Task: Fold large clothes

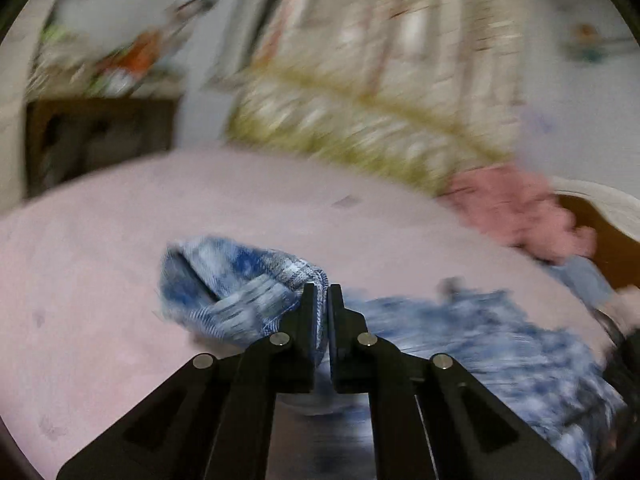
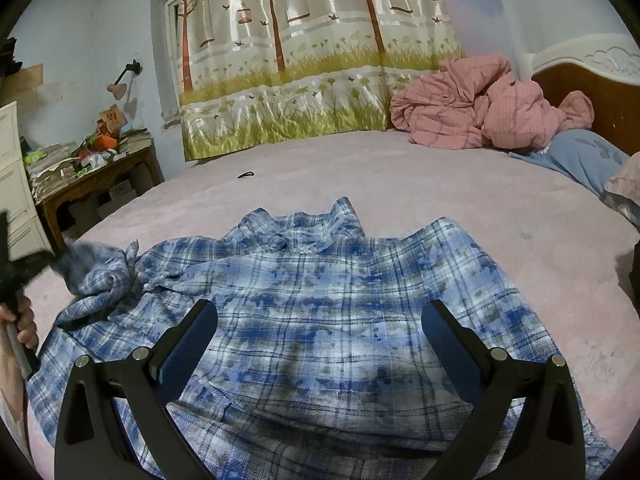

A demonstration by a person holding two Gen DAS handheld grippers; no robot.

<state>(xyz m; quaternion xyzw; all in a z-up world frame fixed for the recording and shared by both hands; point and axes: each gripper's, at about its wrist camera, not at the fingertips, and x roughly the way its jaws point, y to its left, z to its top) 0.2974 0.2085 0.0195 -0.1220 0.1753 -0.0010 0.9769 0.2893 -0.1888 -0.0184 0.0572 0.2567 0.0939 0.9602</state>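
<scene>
Right up close in the left wrist view: black two-finger left gripper [image 1: 323,312] pinched tight on a bunched bit of the blue-and-white plaid cotton shirt [image 1: 460,344], looks like the cuff end of a sleeve [image 1: 236,292], lifted a little off the bed so it can presumably be swung in over the body for the first fold. Whole view smeared, so can't say exactly how much cloth sits between the pads. Over in the right wrist view, black right gripper [image 2: 320,336] spread wide with nothing between the fingers, hovering over the lower middle of the same shirt [image 2: 320,292], probably parked there to pin the body down or just waiting its turn. Shirt lying mostly flat near the front edge of the pale pink bedspread [image 2: 400,168], collar pointing away toward the far side, one sleeve crumpled and pulled out toward the left edge where a bare hand [image 2: 22,322] grips the other tool's handle. Further back, small dark loop, maybe a hair tie [image 2: 246,175], alone mid-bed. At the far right corner by the wooden headboard [image 2: 600,92], rumpled pink quilt [image 2: 480,112] shoved aside, blue pillow [image 2: 580,156] next to it, likely cleared off for folding room. Behind the far edge, tree-and-birdcage curtain [image 2: 304,60] and a cluttered brown side table [image 2: 96,176].
</scene>
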